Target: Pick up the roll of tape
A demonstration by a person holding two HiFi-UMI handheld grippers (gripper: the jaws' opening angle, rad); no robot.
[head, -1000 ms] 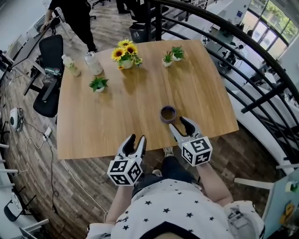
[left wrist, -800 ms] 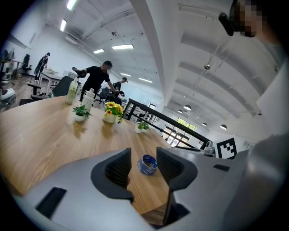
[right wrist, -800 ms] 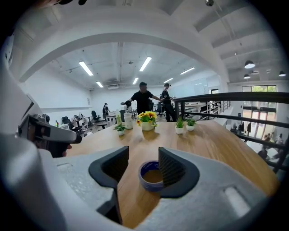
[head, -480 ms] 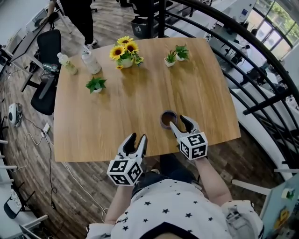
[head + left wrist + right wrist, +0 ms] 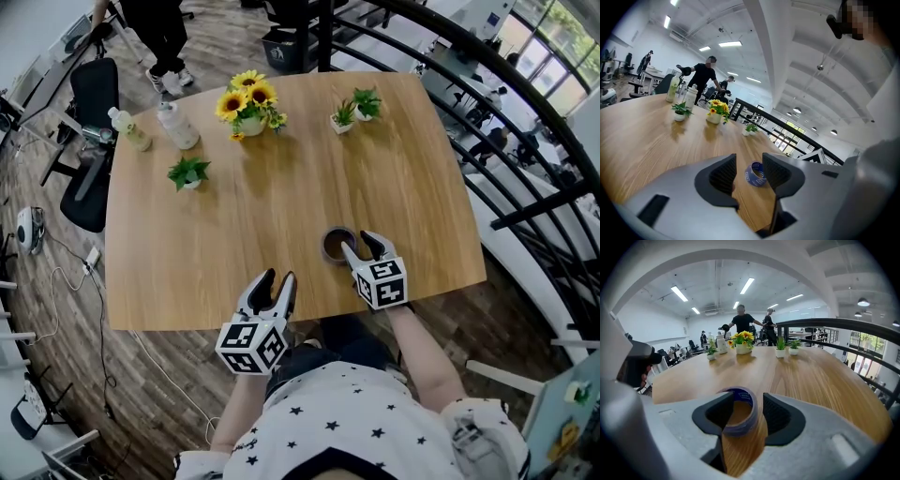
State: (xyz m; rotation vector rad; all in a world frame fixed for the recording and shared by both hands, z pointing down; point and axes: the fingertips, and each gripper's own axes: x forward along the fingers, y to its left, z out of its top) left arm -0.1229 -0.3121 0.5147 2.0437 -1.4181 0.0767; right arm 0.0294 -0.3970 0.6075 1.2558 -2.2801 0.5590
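Right gripper point(image 5: 747, 404): jaws spread, not clamped. The tape point(image 5: 743, 395) lay flat on the table point(image 5: 272, 216), its right wall in the gap and its left part hidden behind the left jaw. In the head view, both sat lower centre-right of the frame, near the table's front edge.

Left gripper point(image 5: 749, 161): jaws spread, nothing between them. It was at lower centre over the front edge, apart from the tape.

Sunflowers point(image 5: 248, 101) and bottles point(image 5: 176, 126) stood toward the upper left of the table.
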